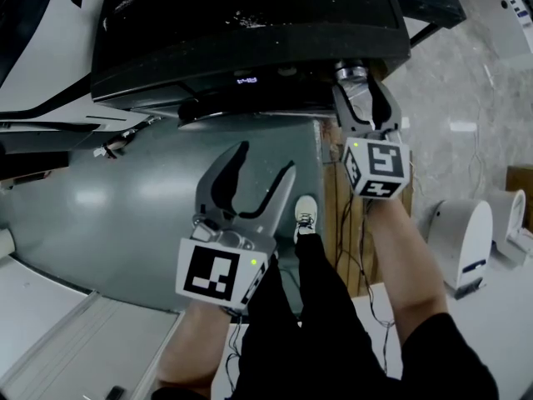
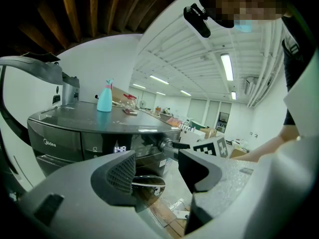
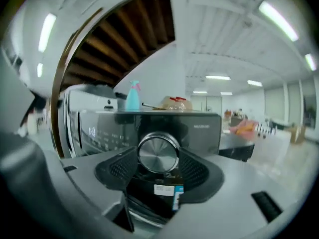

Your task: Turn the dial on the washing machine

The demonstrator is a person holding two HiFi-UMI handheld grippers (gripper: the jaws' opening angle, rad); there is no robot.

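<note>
Two grippers are up at the washer (image 1: 250, 23), and only the right one is at work. The dial (image 3: 158, 153) sits at the right end of the front panel (image 1: 208, 90), close to the washer's front right corner, with the lit display (image 1: 246, 80) further left along the same panel. The right gripper (image 1: 364, 90) meets the dial head-on, and its pads (image 3: 122, 169) lie against the rim on both sides, so it looks clamped on the knob rather than merely straddling it. The left gripper (image 1: 266, 161) hangs lower, in front of the washer's door, with its jaws spread wide and nothing between them.

By my reading the grasp is made and the turn itself is the step in hand. The next move calls for rolling the right wrist about the dial's own axis, keeping the pads squeezed evenly so they do not slip on the smooth metal rim, and neither pushing in nor pulling off while it rotates. The left gripper has no part to play.
</note>
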